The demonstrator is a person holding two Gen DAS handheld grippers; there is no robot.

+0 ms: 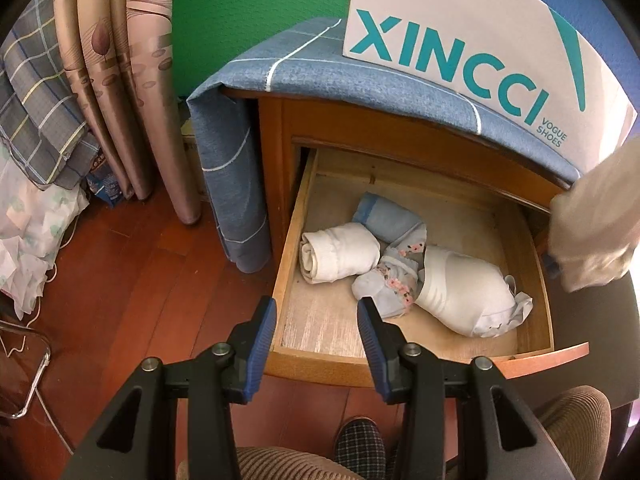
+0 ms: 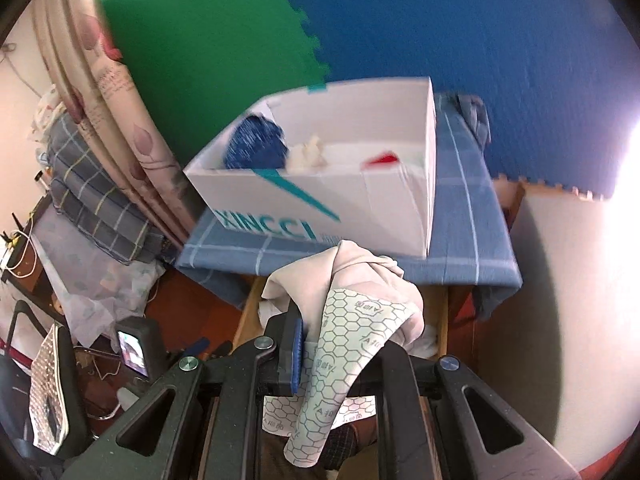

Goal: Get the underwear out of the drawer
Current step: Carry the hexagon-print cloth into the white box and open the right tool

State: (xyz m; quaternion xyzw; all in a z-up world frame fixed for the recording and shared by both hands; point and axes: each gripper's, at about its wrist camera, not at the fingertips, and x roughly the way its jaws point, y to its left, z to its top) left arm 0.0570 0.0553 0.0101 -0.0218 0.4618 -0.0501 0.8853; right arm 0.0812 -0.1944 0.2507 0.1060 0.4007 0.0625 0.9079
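Underwear, beige soft cotton (image 2: pixel 360 280), pinched mid-fold in right gripper (image 2: pixel 344 344) jaws above the open wooden drawer (image 1: pixel 288 240); light, floppy. Left gripper (image 1: pixel 316 312) jaws hang parted, empty.

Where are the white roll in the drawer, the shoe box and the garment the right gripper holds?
white roll (image 1: pixel 340 252): left wrist view, middle of the roll.
shoe box (image 2: pixel 384 200): right wrist view, front wall.
held garment (image 2: pixel 360 280): right wrist view, bunched beige fabric above the fingers.
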